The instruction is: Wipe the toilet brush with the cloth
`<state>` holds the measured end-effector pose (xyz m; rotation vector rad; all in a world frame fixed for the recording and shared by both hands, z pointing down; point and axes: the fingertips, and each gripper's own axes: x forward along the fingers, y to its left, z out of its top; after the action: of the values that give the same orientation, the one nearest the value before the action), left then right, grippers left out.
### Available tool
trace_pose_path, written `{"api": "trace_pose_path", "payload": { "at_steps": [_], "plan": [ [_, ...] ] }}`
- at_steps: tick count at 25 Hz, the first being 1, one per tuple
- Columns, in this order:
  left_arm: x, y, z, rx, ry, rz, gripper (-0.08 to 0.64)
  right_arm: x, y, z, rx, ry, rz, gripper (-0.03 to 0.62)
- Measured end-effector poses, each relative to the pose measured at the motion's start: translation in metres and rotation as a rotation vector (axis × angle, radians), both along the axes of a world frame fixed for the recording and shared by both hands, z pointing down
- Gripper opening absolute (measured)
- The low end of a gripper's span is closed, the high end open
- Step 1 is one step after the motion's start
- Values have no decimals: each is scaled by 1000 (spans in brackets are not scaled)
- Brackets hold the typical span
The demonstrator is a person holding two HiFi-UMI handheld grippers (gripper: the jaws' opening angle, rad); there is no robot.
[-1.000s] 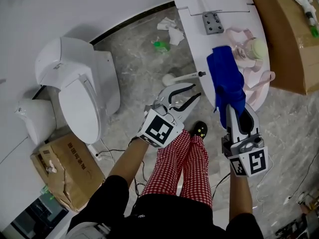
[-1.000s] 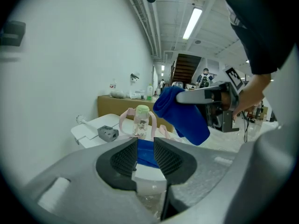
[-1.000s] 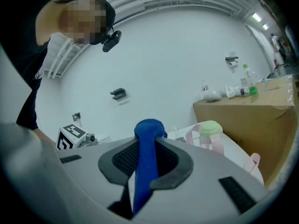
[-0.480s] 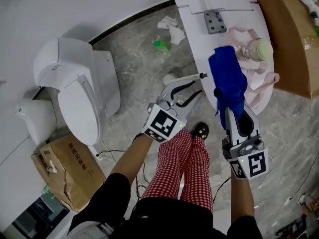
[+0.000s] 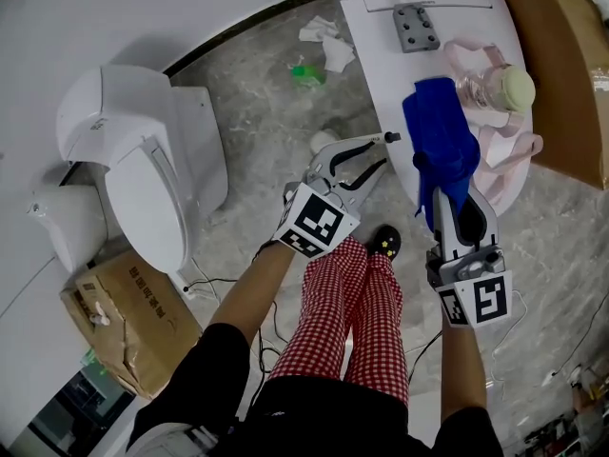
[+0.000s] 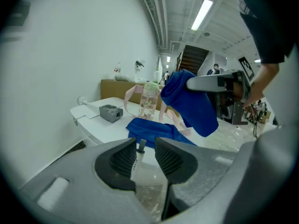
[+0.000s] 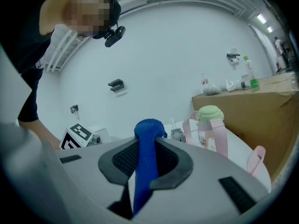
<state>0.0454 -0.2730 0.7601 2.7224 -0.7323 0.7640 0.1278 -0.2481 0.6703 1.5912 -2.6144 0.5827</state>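
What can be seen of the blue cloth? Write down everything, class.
The blue cloth looks like soft, thick woven fabric, deep blue, bunched and folded. The right gripper pinches one fold between its pads, jaws closed on it. The rest spills forward and down, apparently onto the white tabletop, beside the pink-strapped bottle.

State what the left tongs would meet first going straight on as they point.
Probably the toilet brush handle, already between the left tongs, whose jaws have just been opening; the white table lies beyond.
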Motion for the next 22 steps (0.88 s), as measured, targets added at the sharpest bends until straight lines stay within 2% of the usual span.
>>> {"api": "trace_pose_path", "payload": {
  "at_steps": [7,22],
  "plan": [
    [3,0,25,-24,-35,42,106,-3,-6,11,-11,1,-11,64],
    [8,-11,58,-74,-63,38,106,-6,-3,23,-38,-24,3,64]
  ]
}}
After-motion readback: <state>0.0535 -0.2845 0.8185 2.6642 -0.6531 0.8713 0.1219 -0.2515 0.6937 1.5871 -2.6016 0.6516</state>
